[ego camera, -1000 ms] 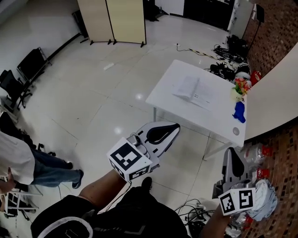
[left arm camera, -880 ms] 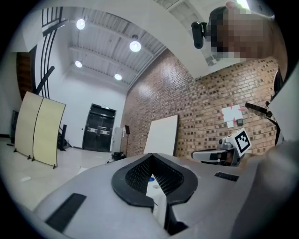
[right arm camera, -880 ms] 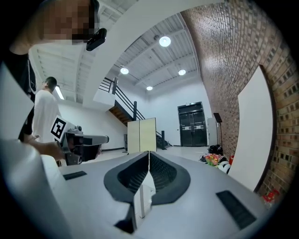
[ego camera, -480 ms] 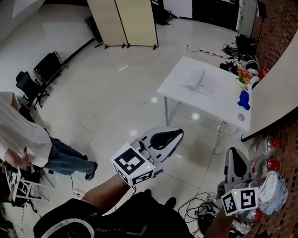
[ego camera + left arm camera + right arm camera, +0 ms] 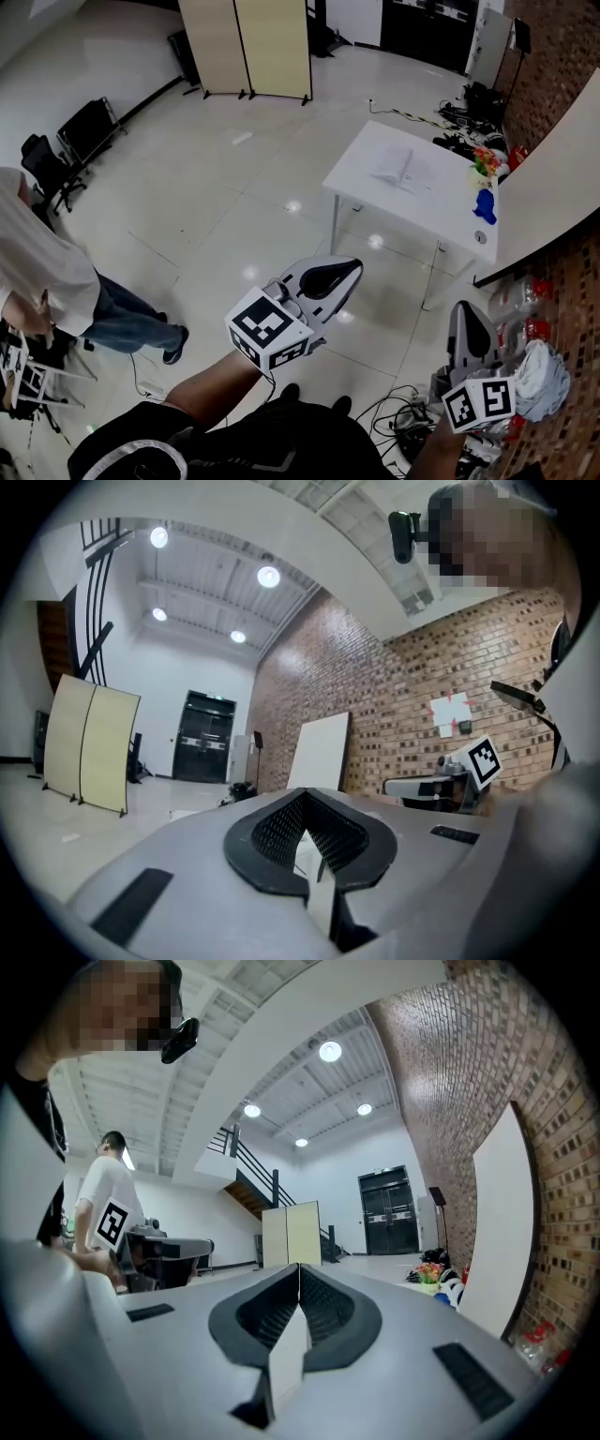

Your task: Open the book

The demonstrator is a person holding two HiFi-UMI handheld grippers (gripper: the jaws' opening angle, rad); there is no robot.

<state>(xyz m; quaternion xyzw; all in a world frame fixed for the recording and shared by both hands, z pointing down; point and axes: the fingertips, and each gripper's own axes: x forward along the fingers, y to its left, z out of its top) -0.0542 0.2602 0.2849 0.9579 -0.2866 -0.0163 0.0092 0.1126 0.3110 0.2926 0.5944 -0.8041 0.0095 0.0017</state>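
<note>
Since 1 second earlier, the white surface (image 5: 433,214) had slid a little toward the upper right of the head view, and the bystander in a white shirt (image 5: 36,255) at the left edge showed far more fully. Both grippers kept roughly their old places low in the frame.

The left gripper (image 5: 349,270) sat at lower centre, pointing up and right toward the surface. Its own view showed the jaws together with nothing between them. The right gripper (image 5: 466,311) sat at lower right, and its jaws were likewise pressed together and empty.

The book (image 5: 401,171) lay as a pale flat shape on the surface, in the upper right of the head view and well apart from both grippers. A stretch of glossy tiled floor (image 5: 234,216) lay between them. It was too small to tell whether its cover was closed or its pages already lay spread. A bunch of flowers (image 5: 486,161) and a blue object (image 5: 484,208) stood near the right-hand end of the surface, beside the book but not touching it.

By my reading, nothing of the task proper was done. The approach was under way, while reaching the surface, taking the cover and turning it over all remained.
</note>
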